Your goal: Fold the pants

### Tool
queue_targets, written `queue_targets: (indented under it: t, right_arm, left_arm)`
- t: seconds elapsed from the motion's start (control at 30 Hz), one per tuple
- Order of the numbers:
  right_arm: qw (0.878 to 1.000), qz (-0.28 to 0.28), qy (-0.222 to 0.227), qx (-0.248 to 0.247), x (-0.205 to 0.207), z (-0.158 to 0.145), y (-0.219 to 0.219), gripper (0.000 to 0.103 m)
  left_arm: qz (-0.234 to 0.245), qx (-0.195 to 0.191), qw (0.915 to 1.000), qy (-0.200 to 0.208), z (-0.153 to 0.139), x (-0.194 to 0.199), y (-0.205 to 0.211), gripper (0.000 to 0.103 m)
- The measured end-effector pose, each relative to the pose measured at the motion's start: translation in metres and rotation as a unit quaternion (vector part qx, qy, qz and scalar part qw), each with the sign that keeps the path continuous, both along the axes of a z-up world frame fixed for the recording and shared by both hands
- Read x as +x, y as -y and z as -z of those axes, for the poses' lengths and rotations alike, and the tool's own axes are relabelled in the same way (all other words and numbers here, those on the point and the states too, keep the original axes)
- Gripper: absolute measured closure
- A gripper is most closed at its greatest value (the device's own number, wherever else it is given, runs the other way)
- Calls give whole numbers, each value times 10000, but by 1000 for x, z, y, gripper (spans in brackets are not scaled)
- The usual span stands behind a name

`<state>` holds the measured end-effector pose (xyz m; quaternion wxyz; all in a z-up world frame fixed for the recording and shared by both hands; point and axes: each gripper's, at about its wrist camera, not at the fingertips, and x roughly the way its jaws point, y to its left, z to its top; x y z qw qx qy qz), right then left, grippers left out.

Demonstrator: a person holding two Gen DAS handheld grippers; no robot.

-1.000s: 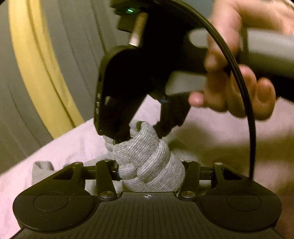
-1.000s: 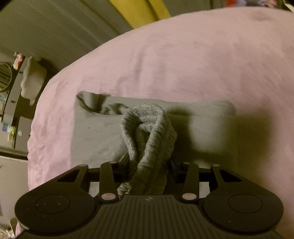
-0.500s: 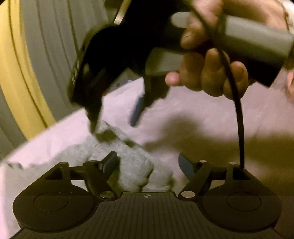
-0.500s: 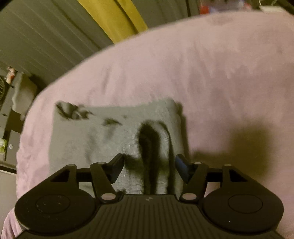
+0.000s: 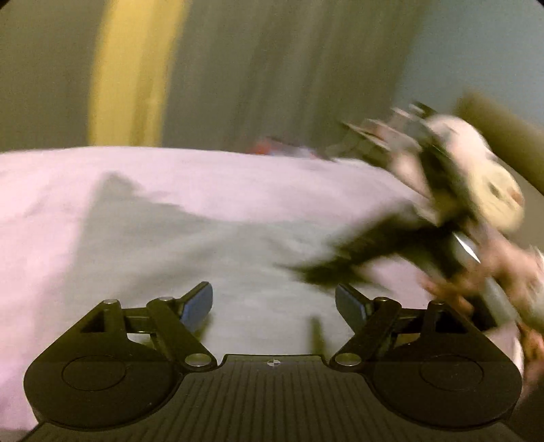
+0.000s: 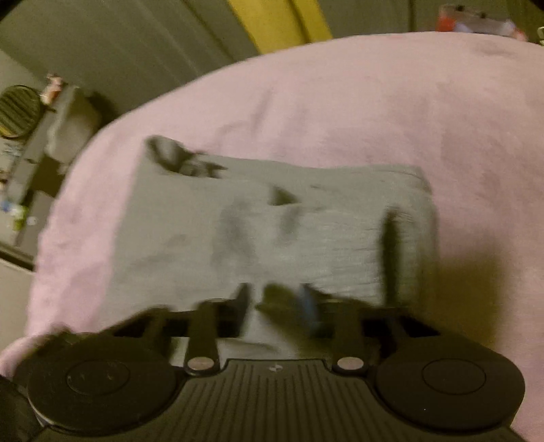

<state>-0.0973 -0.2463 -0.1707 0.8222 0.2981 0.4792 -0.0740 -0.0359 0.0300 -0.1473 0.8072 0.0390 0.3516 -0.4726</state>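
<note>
The grey knit pants (image 6: 272,231) lie as a flat folded rectangle on the pink blanket (image 6: 374,102). In the left wrist view the pants (image 5: 238,258) spread under and ahead of my left gripper (image 5: 273,302), whose jaws are opening, wide apart, with nothing between them. My right gripper (image 6: 275,302) is over the pants' near edge, blurred by motion, its jaws come together. The blur hides whether any cloth is pinched. From the left wrist view the right gripper (image 5: 319,272) and the hand (image 5: 510,272) holding it appear as a smear low over the pants' right end.
The pink blanket (image 5: 238,176) covers a bed that runs well beyond the pants. Grey curtains with a yellow stripe (image 5: 136,74) hang behind. A cluttered shelf (image 6: 34,153) stands off the bed's left side; red items (image 6: 476,20) sit past the far edge.
Both grippers let go of the bunched cloth and the pants dropped flat. The left gripper rolled, swung aside and opened wide. The right one opened, then closed near the pants' front edge.
</note>
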Motion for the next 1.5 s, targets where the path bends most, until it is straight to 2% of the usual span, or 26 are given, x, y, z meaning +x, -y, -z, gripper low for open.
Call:
queue_targets:
  t: [0.03,0.07,0.1,0.17,0.2,0.23,0.3,0.4,0.43,0.5,0.6,0.67,0.87,0.97,1.13,1.17,1.2,1.23,1.27,1.3,1.4,1.5]
  right_arm:
    - [9999,128,31,-17,-6,3,3,103]
    - [9994,330,80,111,-12,6,8,103]
    - [9985,463,141,253,-22,8,17,103]
    - [9974,673,183,192,-30,3,16,103]
    - [9978,626,195,-20,-33,-3,10,103]
    - [9980,579,173,-165,-35,-8,4,103]
    - [9988,422,189,-185,-37,-18,-5,93]
    - [9996,17,229,159,-46,-26,-13,76]
    - [9994,-101,217,238,-46,-27,-16,75]
    - [9992,-258,59,302,-48,-23,-20,76]
    - [9989,-419,-163,135,-53,-14,-25,77]
    - [9988,-470,-115,59,-55,-18,-27,77]
    - [9996,-223,-84,146,-63,-26,-13,77]
    - [9996,-105,-142,207,-66,-25,-7,77]
    - [9989,-171,-153,-400,-63,-31,-16,75]
    - [9981,-87,-145,-597,-65,-34,-16,56]
    - [9956,13,-193,-913,-68,-35,-15,15]
    - [9916,168,-239,-1262,-71,-36,-13,2]
    - [9882,320,-155,-1487,-76,-37,-9,0]
    - [9885,414,-51,-1454,-82,-37,-1,0]
    - [9966,681,191,-413,-85,-29,25,0]
    - [9977,614,299,47,-75,-13,37,0]
  left_arm:
    - [-258,22,9996,-93,-3,13,-9,17]
    - [-396,51,9990,-223,-15,22,-11,17]
    - [-467,76,9982,-362,-13,30,-15,17]
    - [-369,154,9972,-637,-5,41,-17,17]
    - [-297,217,9971,-672,-3,44,-18,17]
    - [-165,305,9973,-648,0,43,-16,17]
    - [50,526,9969,-589,10,27,1,17]
    - [189,944,9936,-586,31,29,17,15]
    - [210,1031,9929,-558,40,29,20,14]
    - [303,1150,9914,-545,39,23,19,14]
    - [333,1218,9907,-514,40,24,17,14]
    - [347,1290,9896,-525,39,25,12,13]
    - [230,1292,9884,-770,38,37,-2,10]
    - [190,1370,9880,-682,36,34,1,10]
    - [15,1543,9870,-458,23,39,-5,10]
    - [-10,1556,9871,-369,19,44,-8,10]
    - [-69,1540,9877,-265,15,52,-12,10]
    - [-190,1535,9878,-192,11,63,-18,10]
    - [-301,1522,9877,-181,8,72,-22,10]
    - [-405,1432,9886,-218,6,85,-27,10]
    - [-310,1095,9919,-565,11,121,-34,10]
    - [-149,789,9926,-913,22,150,-36,12]
